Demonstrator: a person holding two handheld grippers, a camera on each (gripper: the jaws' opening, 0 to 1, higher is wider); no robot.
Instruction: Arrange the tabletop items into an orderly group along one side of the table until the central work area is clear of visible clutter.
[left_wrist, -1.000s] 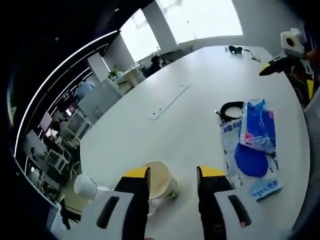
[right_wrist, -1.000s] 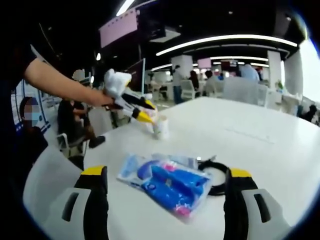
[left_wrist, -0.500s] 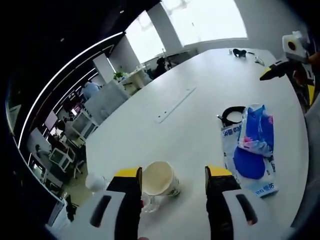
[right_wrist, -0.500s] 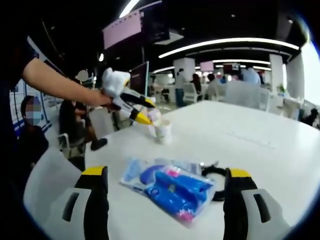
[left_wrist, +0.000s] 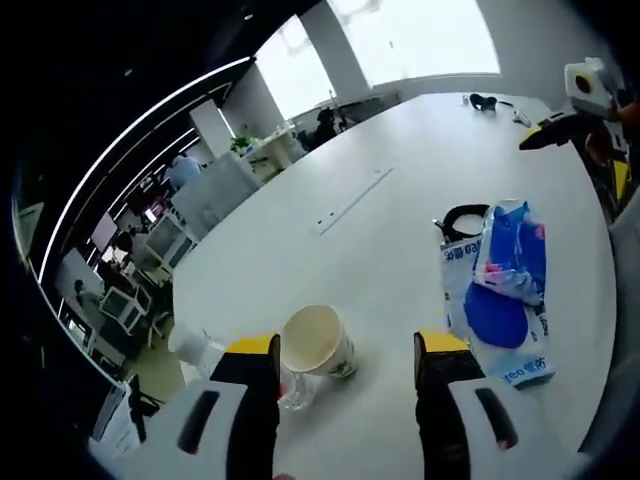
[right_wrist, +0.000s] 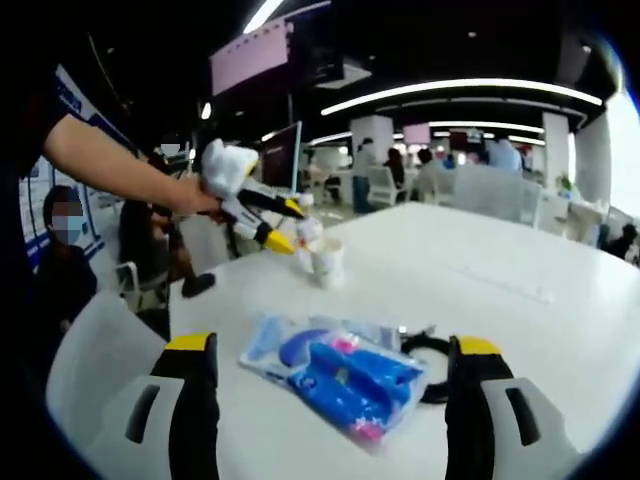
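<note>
A paper cup (left_wrist: 318, 342) stands upright on the white table (left_wrist: 330, 260), just ahead of my left gripper (left_wrist: 346, 346). That gripper is open, with the cup nearer its left jaw and untouched. Crumpled clear plastic (left_wrist: 297, 389) lies at the cup's base. Blue and white packets (left_wrist: 508, 280) and a black coiled cable (left_wrist: 462, 221) lie to the right. My right gripper (right_wrist: 334, 347) hangs open over the packets (right_wrist: 340, 376), holding nothing, with the cable (right_wrist: 430, 352) by its right jaw. In the right gripper view the left gripper (right_wrist: 272, 225), held by a hand, points at the cup (right_wrist: 327, 262).
A white-capped object (left_wrist: 190, 346) sits near the table edge left of the cup. A flat strip (left_wrist: 355, 200) runs along the table's middle, and small dark items (left_wrist: 485, 100) lie at the far end. Chairs, desks and people fill the room around the table.
My left gripper's jaws have spread a little wider and drawn back from the cup, which stays where it was. The right gripper has hardly moved.
</note>
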